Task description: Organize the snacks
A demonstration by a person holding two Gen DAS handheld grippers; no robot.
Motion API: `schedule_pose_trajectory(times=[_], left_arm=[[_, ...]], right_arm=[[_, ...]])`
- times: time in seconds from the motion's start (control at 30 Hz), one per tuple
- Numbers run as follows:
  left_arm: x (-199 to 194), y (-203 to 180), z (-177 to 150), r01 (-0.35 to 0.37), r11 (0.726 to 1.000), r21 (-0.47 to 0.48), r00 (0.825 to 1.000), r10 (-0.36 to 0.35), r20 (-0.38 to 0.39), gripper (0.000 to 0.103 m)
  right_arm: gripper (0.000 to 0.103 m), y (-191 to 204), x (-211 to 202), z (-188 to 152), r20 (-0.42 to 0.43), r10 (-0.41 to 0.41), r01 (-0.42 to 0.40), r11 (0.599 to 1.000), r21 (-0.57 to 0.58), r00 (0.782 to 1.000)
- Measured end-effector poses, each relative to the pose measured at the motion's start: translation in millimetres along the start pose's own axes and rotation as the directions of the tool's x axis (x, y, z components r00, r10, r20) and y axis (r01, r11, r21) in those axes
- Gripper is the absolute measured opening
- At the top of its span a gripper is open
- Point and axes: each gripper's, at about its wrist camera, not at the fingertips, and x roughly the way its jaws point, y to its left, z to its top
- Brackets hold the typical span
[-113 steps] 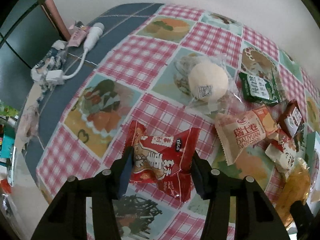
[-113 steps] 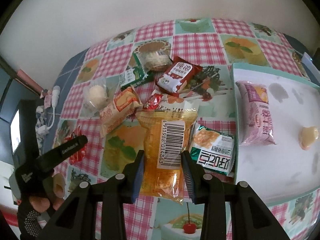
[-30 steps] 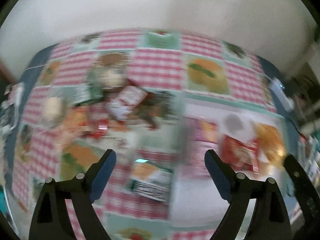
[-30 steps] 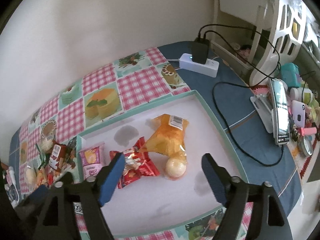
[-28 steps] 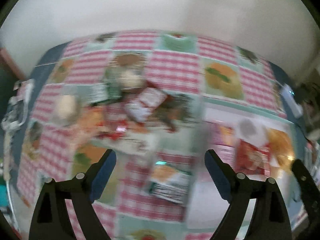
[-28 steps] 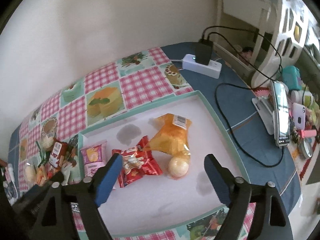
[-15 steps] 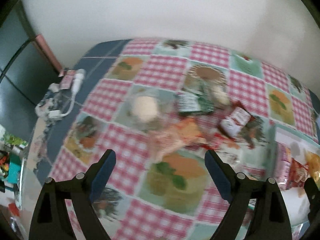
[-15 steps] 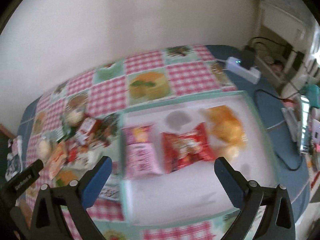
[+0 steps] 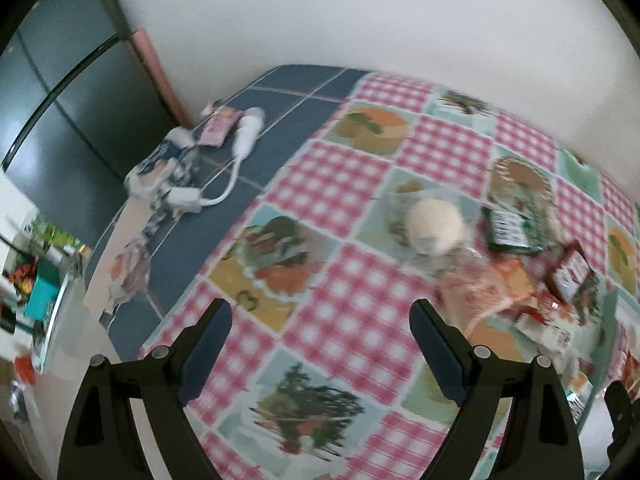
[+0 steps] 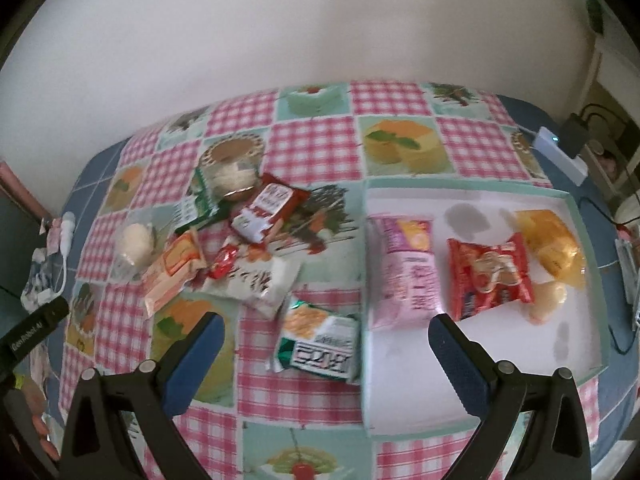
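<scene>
Both hand-held grippers, left (image 9: 320,338) and right (image 10: 326,346), swung back from tray (image 10: 576,216), jaws wide, empty; green packet (image 10: 318,346) light, crinkly—I'd pinch mid-body.

Left hand-held gripper (image 9: 320,328) open, empty, above checkered tablecloth (image 9: 340,320); round bun (image 9: 436,226) ahead.

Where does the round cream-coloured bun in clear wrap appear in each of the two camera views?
Left wrist view: the round bun lies right of centre, on the checked cloth.
Right wrist view: the round bun lies at the far left of the snack pile.
Shared landmark: the green packet beside it.
</scene>
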Motion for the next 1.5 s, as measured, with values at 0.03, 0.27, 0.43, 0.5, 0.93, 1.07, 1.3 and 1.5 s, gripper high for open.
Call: schedule_pose_trajectory(times=[0.03,0.27,0.43,0.5,0.93,1.07,1.3,1.5], left_arm=[[3.2,4.7,0.8,-0.001,1.000,-0.013,1.000,0.001,-0.007,0.091],[18.5,23.5,2.5,0.025,0.998,-0.065,0.999,-0.029,-0.046,0.091],[29.0,22.7,3.9,0.053,0.996,-0.072,0.996,-0.058,-0.072,0.091],[33.9,21.2,4.4,0.062,0.995,-0.074,0.994,-0.068,-0.084,0.091],[48.5,1.8,15.3,0.101,0.993,-0.055,0.987,-0.107,-0.123,0.091],[51.1,-10.8,21.2,0.133,0.990,-0.050,0.981,-0.139,-0.132,0.091],[62.6,-51.9,27.5,0.233,0.972,-0.006,0.960,-0.232,-0.155,0.091],[79.5,-83.7,28.4,0.324,0.946,-0.018,0.926,-0.321,-0.201,0.091]], right_arm=[[0.103,4.4,2.0,-0.9,-0.004,-0.002,0.002,1.000,-0.009,1.000],[0.103,27.4,15.7,-6.5,-0.029,-0.026,0.024,0.997,-0.070,0.999],[0.103,36.8,27.0,-8.8,-0.052,-0.036,0.031,0.995,-0.094,0.998],[0.103,39.5,30.9,-8.8,-0.056,-0.045,0.039,0.994,-0.101,0.997],[0.103,56.0,49.7,0.4,-0.059,-0.082,0.072,0.985,-0.158,0.995],[0.103,52.7,53.8,8.7,-0.069,-0.061,0.051,0.989,-0.138,0.996],[0.103,40.2,55.0,31.7,-0.038,-0.016,0.014,0.997,-0.071,0.999],[0.102,33.9,64.6,42.1,-0.029,0.024,-0.025,0.998,-0.052,0.999]])
